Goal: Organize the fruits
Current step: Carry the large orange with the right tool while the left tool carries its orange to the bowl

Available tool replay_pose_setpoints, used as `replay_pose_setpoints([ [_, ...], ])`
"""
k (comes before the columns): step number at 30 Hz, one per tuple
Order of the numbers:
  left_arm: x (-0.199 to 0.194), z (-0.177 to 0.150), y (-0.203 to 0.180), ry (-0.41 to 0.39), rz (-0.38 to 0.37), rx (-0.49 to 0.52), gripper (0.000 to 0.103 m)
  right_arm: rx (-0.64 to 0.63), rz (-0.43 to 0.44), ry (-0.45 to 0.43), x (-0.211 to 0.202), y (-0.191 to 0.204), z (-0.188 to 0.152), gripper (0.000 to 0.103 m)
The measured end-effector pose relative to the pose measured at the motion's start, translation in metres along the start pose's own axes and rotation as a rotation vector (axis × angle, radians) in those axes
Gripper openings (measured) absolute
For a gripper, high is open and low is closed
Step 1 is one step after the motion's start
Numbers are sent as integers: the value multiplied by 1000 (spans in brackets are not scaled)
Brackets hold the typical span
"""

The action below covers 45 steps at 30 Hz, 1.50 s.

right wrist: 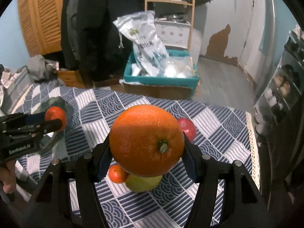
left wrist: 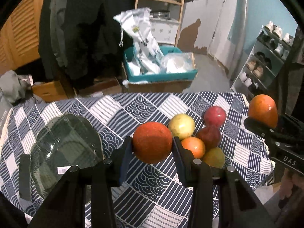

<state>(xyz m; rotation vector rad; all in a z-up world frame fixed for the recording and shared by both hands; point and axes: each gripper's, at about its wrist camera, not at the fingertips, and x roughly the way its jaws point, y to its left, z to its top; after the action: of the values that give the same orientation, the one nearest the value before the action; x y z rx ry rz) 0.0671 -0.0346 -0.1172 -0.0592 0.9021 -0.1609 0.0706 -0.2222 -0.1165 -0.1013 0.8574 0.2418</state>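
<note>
My left gripper [left wrist: 152,146] is shut on an orange [left wrist: 152,142], held above the patterned tablecloth [left wrist: 144,186]. A glass bowl [left wrist: 64,152] sits on the table to its left. A cluster of fruit lies to its right: a yellow apple [left wrist: 181,125], red apples [left wrist: 215,115], a small orange [left wrist: 193,146] and a greenish fruit [left wrist: 214,157]. My right gripper [right wrist: 146,144] is shut on a large orange [right wrist: 146,142], above a yellow-green fruit [right wrist: 142,183], a small orange [right wrist: 116,173] and a red apple [right wrist: 187,129]. The left gripper with its orange [right wrist: 55,116] shows at the left of the right wrist view.
Beyond the table's far edge stand a teal crate [left wrist: 161,76] with plastic bags on a cardboard box, a wooden shelf [left wrist: 161,1] and hanging dark coats [left wrist: 85,28]. A shoe rack [left wrist: 266,60] stands at the right.
</note>
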Motion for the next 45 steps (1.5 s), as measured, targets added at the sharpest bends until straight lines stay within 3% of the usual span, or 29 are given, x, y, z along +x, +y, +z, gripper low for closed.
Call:
replay_pose_setpoints([
  [21, -77, 11, 46, -162, 28, -71, 43, -45, 112, -130, -28, 62, 45, 64],
  [34, -82, 2, 93, -160, 78, -159, 43, -102, 192, -115, -10, 119, 65, 64],
  [45, -69, -13, 135, -112, 144, -228, 43, -145, 260, -24, 37, 172, 73, 64],
])
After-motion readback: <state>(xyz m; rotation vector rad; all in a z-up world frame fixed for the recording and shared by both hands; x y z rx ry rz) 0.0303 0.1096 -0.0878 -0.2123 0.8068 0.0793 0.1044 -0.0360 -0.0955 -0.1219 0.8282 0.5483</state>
